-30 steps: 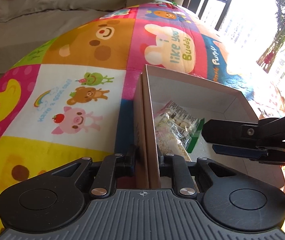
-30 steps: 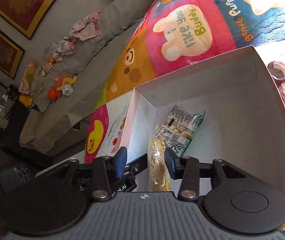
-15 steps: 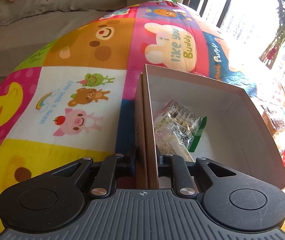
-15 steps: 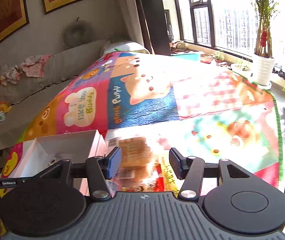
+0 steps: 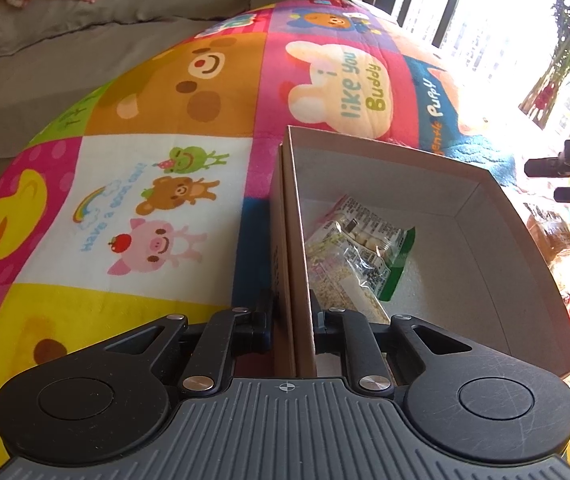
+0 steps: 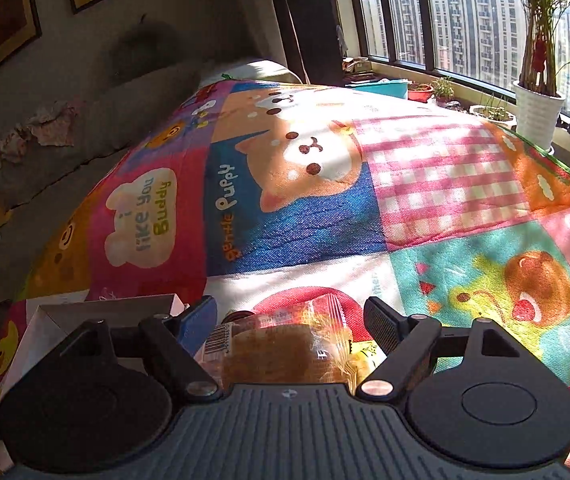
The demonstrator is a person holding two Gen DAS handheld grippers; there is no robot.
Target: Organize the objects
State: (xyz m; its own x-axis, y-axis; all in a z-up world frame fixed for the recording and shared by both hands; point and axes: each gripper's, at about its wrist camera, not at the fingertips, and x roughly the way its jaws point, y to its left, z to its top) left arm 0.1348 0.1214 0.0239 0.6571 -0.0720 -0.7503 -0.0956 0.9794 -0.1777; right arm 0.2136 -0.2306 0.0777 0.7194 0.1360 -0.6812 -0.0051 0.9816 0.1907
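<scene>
In the left wrist view, the left gripper (image 5: 291, 316) sits at the bottom centre, clenched on the near side wall of the cardboard box (image 5: 481, 216), one finger outside the wall and one inside. The box lies open on the cartoon play mat (image 5: 157, 152) and fills the centre and right of the frame. Inside it, against the wall being pinched, lie two snack packets (image 5: 359, 248): a clear one of pale bits and one with a green edge and printed label. At the right edge, the black fingers of the right gripper (image 5: 565, 182) show beyond the box's far corner, spread apart. A grey sofa (image 5: 65, 40) runs along the upper left.

In the right wrist view, the right gripper (image 6: 290, 318) is at the bottom centre; its jaws have just been opening and stand wide. A wrapped bread bun (image 6: 285, 354) lies on the mat between them, untouched by either pad. The white corner of the box (image 6: 97, 310) shows at lower left. Potted plants (image 6: 537, 92) stand by the window at upper right.
</scene>
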